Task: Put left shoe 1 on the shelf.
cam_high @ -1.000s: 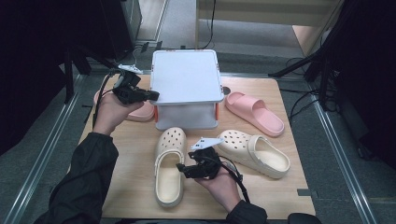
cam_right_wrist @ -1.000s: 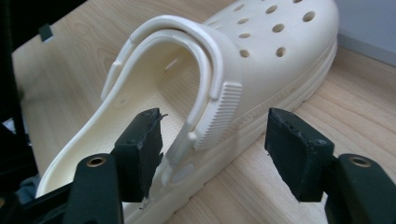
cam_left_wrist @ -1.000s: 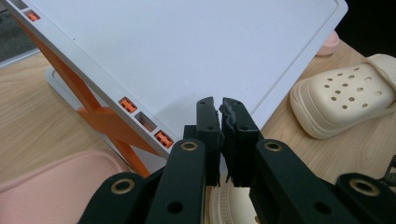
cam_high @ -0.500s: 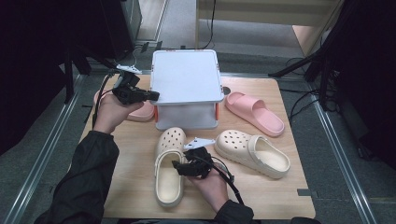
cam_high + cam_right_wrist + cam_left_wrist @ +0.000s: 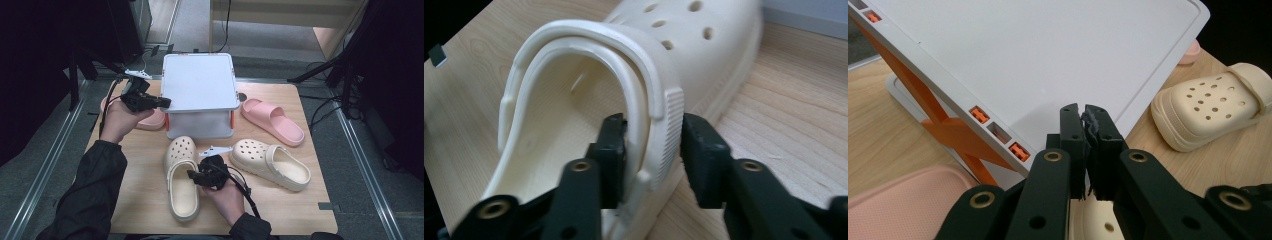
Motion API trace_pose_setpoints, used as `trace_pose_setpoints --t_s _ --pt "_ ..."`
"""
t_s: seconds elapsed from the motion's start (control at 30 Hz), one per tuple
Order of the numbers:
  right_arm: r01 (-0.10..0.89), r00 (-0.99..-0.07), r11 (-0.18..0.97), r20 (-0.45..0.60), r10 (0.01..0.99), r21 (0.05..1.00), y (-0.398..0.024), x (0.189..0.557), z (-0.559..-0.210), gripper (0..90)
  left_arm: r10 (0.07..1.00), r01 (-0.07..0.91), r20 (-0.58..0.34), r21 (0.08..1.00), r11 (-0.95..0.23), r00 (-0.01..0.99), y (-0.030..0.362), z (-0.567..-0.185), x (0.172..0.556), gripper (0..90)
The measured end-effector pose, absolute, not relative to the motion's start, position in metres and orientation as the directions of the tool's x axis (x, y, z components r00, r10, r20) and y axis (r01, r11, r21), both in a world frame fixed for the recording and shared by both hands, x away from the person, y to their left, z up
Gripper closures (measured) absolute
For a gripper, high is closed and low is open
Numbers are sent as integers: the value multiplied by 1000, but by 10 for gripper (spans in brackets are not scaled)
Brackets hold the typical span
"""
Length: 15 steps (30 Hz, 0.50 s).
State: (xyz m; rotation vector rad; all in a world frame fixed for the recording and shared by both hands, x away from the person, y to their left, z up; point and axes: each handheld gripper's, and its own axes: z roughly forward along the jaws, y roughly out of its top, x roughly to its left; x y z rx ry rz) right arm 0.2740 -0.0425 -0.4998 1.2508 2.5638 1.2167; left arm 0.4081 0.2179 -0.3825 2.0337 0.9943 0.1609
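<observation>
- The cream clog [image 5: 181, 177] nearer the front edge of the table [image 5: 135, 200] is taken as the thing being worked on; it is seen lying flat, left of the table's middle, with its toe towards the white box [image 5: 200, 95] and its open heel towards the front edge.
- The long axis of that clog is judged to run from front to back of the table, so its right side wall is presented squarely to the right gripper [image 5: 196, 176], which is held just beside it.
- The right gripper's jaws have just been closing, and in the right gripper view [image 5: 651, 145] the clog's side wall and folded strap are seen between the pads: the left pad appears to touch the inner face, while a thin gap may remain at the ribbed outer face.
- The left gripper [image 5: 162, 102] is held at the left edge of the box lid, near the back left of the table, with its jaws pressed together on nothing.
- A second cream clog [image 5: 270, 162] is seen to the right, and pink slippers [image 5: 272, 120] are seen at either side of the box.
- The right hand [image 5: 227, 195] is plainly the nearer one; a lift of the clog is judged to depend on the grip across that side wall being firm.
</observation>
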Motion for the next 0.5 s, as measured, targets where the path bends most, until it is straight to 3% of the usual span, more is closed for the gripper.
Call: trace_pose_setpoints --t_s 0.1,0.5 --pt "654 -667 359 282 690 666 -44 275 -498 764 699 591 -231 737 -328 676 218 -382 408 867" --pt "639 -661 335 273 699 692 -54 281 -483 789 699 597 -242 735 -320 672 219 -383 408 867"
